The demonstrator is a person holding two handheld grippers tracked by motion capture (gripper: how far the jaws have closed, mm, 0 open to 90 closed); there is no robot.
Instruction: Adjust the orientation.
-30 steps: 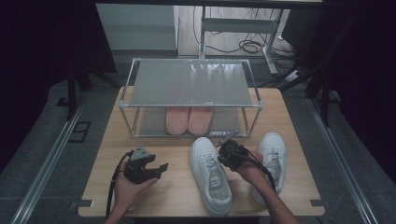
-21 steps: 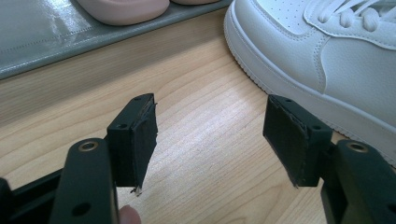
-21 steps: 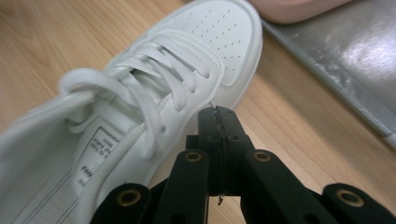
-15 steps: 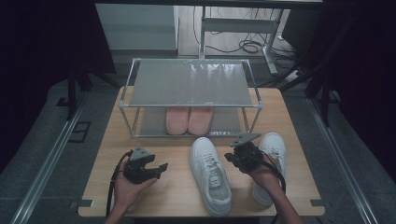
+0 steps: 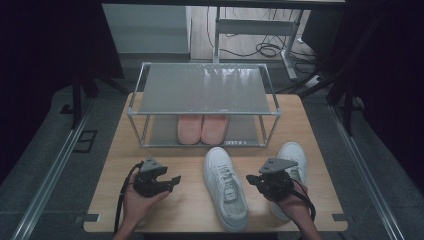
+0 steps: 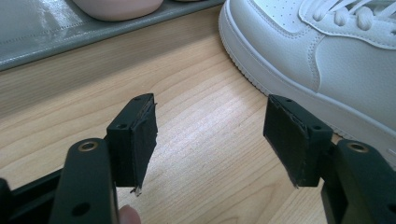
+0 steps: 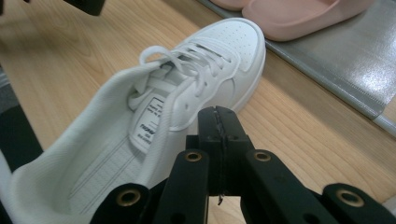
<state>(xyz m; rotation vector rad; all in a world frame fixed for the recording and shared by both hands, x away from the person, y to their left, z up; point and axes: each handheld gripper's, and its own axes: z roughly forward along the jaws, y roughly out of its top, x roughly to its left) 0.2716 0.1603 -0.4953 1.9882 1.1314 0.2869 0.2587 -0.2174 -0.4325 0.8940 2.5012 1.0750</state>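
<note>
The left shoe (image 5: 226, 186) lies mid-table, near the rack (image 5: 202, 90). It looks light, with a soft collar to pinch. The right gripper (image 5: 256, 181) is clenched empty beside it; the left gripper (image 5: 175, 180) is released.

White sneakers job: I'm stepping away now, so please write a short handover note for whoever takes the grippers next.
Left gripper: open, empty, low over the table left of the middle sneaker.
Right gripper: shut, holding nothing, between the middle sneaker and the right sneaker.
Both sneakers lie on the table in front of the shoe rack; pink slippers sit on its lower shelf.
Done: neither sneaker is racked.
Left: probably grip each sneaker and shelve it.
</note>
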